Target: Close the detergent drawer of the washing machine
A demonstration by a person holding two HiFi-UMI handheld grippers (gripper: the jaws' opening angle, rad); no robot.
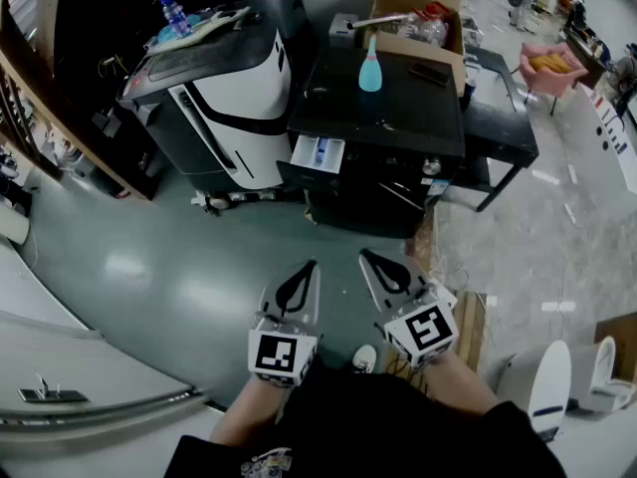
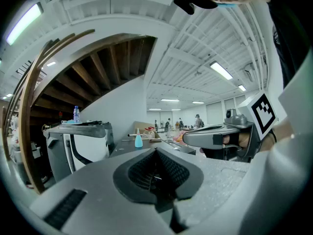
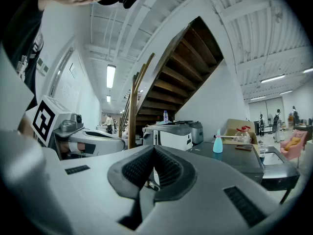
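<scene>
The black washing machine (image 1: 378,118) stands ahead of me in the head view, its white detergent drawer (image 1: 319,153) pulled out at the front upper left. My left gripper (image 1: 298,285) and right gripper (image 1: 388,270) are held side by side over the floor, well short of the machine. Both are shut with nothing between the jaws. In the left gripper view the left gripper (image 2: 157,161) points at the machine's top, and the right gripper (image 3: 154,163) does the same in its own view. The drawer is hidden behind the jaws in both gripper views.
A light blue bottle (image 1: 370,71) stands on the washing machine's top. A white and black appliance (image 1: 214,98) sits to the left, a cardboard box (image 1: 418,13) behind, a black table (image 1: 503,127) to the right. Grey floor (image 1: 199,267) lies between me and the machine.
</scene>
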